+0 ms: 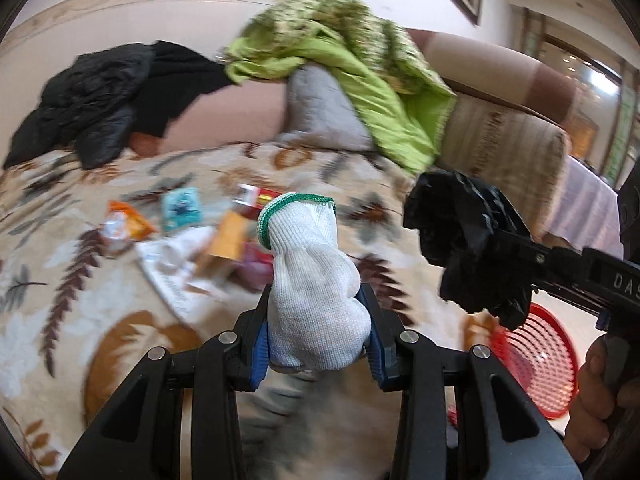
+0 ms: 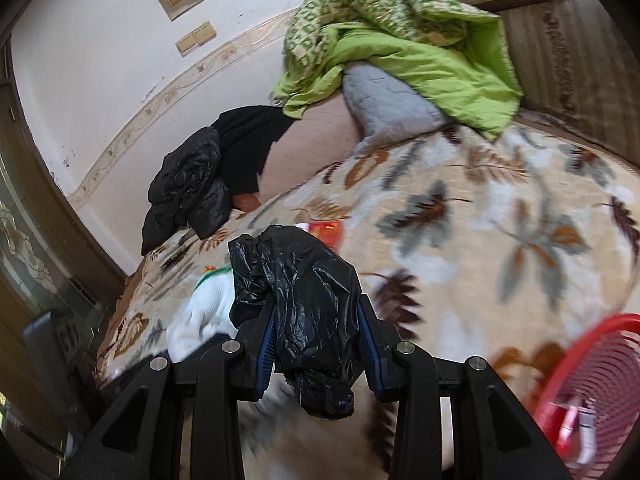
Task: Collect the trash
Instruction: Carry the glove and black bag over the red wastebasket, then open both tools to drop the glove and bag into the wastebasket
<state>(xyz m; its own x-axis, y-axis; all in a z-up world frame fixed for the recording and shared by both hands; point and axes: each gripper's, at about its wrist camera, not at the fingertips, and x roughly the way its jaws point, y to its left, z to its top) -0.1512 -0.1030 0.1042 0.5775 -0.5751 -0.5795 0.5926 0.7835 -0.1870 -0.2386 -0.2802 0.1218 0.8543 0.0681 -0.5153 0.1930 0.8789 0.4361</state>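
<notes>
- Trash (image 1: 200, 232) is a loose pile of wrappers and small boxes on the bed, up ahead and left of the left tongs (image 1: 318, 344), so that hand's nearer.
- Left tongs are clamped on a white knit glove (image 1: 316, 280), standing upright.
- Right tongs (image 2: 320, 344) are clamped on a crumpled black plastic bag (image 2: 304, 300), hanging below the pads.
- Red basket (image 2: 592, 392) sits low right, just beside the right tongs; looks like the drop spot.
- Floral blanket (image 2: 480, 240) on the bed, green quilt (image 2: 400, 44) and dark clothes (image 1: 100, 96) by the wall.

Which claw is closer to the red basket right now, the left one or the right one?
Right. The right claw, clamped on the black bag, hangs just beside the red basket. The left claw, holding the white glove, sits farther off.
</notes>
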